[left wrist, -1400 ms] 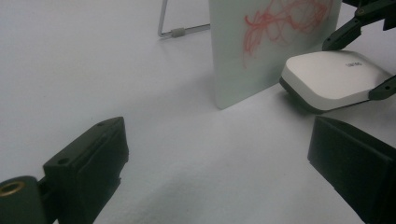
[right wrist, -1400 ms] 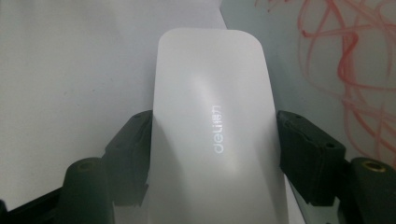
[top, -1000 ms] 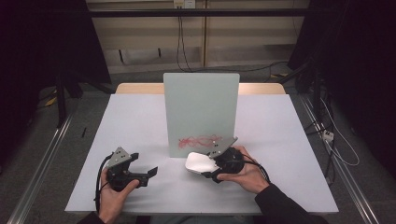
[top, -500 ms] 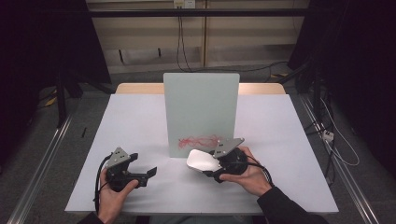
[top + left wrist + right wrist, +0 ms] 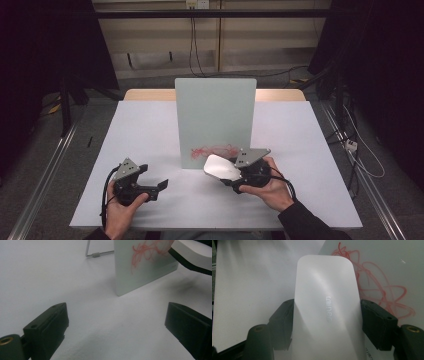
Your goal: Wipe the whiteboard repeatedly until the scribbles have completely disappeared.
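Eraser: white, rounded block (image 5: 220, 166) with a dark underside, clamped between the jaws of the right gripper (image 5: 234, 176) — it is held off the table, just in front of the board's lower right part.
Eraser close up: in the right gripper view the white top (image 5: 325, 312) shows a faint raised brand mark, and a black jaw presses on each long side.
Board: pale green panel (image 5: 215, 120) standing upright at the middle of the table, propped on a wire stand (image 5: 96, 254) at its back.
Scribble: red tangled lines (image 5: 212, 150) low on the board's near face, right beside the eraser's far end.
Right gripper: closed tight on the eraser, held in the person's right hand.
Left gripper: jaws (image 5: 161, 185) spread wide with nothing between them — low over the near left of the table, well apart from the board.
Table: white top (image 5: 145, 130).
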{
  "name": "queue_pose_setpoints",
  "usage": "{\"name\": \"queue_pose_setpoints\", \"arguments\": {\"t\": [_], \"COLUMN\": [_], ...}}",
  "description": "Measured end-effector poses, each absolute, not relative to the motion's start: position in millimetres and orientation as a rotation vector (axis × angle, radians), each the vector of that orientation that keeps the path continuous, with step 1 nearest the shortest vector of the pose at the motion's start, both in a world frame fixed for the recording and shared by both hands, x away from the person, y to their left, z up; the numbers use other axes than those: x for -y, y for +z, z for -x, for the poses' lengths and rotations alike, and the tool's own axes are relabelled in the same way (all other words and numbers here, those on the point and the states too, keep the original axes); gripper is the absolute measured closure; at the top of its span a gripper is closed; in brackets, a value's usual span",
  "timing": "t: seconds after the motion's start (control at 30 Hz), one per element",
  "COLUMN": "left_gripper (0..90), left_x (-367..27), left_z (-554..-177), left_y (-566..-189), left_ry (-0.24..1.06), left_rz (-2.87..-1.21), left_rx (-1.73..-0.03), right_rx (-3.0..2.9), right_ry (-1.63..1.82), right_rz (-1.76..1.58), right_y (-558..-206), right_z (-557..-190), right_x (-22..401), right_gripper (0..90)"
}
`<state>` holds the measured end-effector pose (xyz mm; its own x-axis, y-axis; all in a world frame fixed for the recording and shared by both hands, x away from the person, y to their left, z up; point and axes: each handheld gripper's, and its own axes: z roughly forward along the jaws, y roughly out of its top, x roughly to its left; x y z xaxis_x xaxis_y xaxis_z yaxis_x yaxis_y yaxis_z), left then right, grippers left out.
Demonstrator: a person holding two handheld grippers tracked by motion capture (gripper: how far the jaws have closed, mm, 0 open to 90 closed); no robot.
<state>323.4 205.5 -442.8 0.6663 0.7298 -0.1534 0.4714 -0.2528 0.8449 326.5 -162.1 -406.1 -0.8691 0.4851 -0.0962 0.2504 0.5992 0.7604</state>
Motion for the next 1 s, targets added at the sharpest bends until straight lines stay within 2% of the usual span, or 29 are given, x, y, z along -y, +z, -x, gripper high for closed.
{"name": "queue_pose_setpoints", "arguments": {"t": [0.37,1.0], "left_gripper": [4.9,4.9], "left_x": [-208,-207], "left_z": [-324,-322], "left_y": [-444,-443], "left_ry": [0.32,0.325], "left_rz": [-1.907,-1.907], "left_rx": [-0.944,-0.94], "right_rx": [-2.489,-2.343], "right_ry": [1.148,0.975], "right_rz": [-0.612,-0.496], "right_y": [-404,-399], "right_z": [-324,-313], "right_x": [163,154], "right_gripper": [31.4,31.4]}}
